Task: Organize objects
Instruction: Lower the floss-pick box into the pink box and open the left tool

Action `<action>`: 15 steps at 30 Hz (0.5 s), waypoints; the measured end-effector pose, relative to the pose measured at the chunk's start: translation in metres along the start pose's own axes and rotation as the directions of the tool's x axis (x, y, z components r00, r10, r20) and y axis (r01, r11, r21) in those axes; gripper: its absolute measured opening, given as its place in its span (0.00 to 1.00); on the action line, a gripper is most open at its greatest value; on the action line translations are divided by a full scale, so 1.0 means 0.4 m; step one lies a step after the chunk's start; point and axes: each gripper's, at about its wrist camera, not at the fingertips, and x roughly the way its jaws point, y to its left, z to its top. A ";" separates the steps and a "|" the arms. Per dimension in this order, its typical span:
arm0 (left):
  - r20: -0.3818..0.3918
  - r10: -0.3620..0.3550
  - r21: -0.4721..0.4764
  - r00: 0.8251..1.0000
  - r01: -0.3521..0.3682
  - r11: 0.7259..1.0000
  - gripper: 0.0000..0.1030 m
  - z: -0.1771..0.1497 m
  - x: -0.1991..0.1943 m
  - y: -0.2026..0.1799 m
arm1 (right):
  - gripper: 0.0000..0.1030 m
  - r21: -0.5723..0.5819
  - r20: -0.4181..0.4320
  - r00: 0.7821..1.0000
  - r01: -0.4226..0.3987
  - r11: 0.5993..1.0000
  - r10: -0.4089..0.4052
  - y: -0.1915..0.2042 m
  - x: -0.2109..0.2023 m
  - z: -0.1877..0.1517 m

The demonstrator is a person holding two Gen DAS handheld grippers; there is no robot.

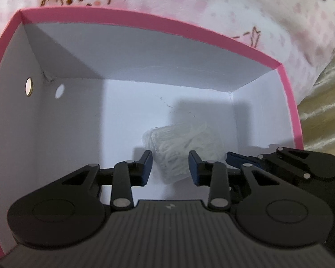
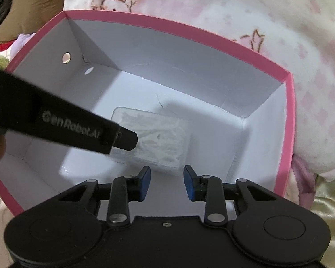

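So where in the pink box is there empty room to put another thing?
The box floor is bare along the left wall under the metal stud, and along the far wall. It is crowded near the front right, where the clear packet lies by both grippers.

The left gripper point(image 1: 170, 167) is being held pointing steeply downward, its jaws being presented a narrow gap apart with nothing clamped between them. The right gripper point(image 2: 166, 183) is being held at a similar downward angle, just to the right of the left gripper, jaws likewise parted and unloaded.
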 end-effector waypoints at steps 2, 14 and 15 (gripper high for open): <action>0.010 0.004 0.003 1.000 -0.004 1.000 0.32 -0.004 0.003 -0.010 | 0.36 0.004 0.004 1.000 0.010 1.000 -0.010 0.003 -0.003 -0.007; -0.006 0.064 0.067 0.998 -0.063 0.996 0.32 0.012 -0.010 -0.068 | 0.40 0.029 -0.007 0.998 0.068 0.997 -0.068 0.040 -0.011 -0.024; -0.011 0.059 0.057 0.998 -0.058 0.997 0.32 0.015 -0.012 -0.063 | 0.39 0.037 -0.005 0.998 0.068 0.997 -0.068 0.043 -0.015 -0.024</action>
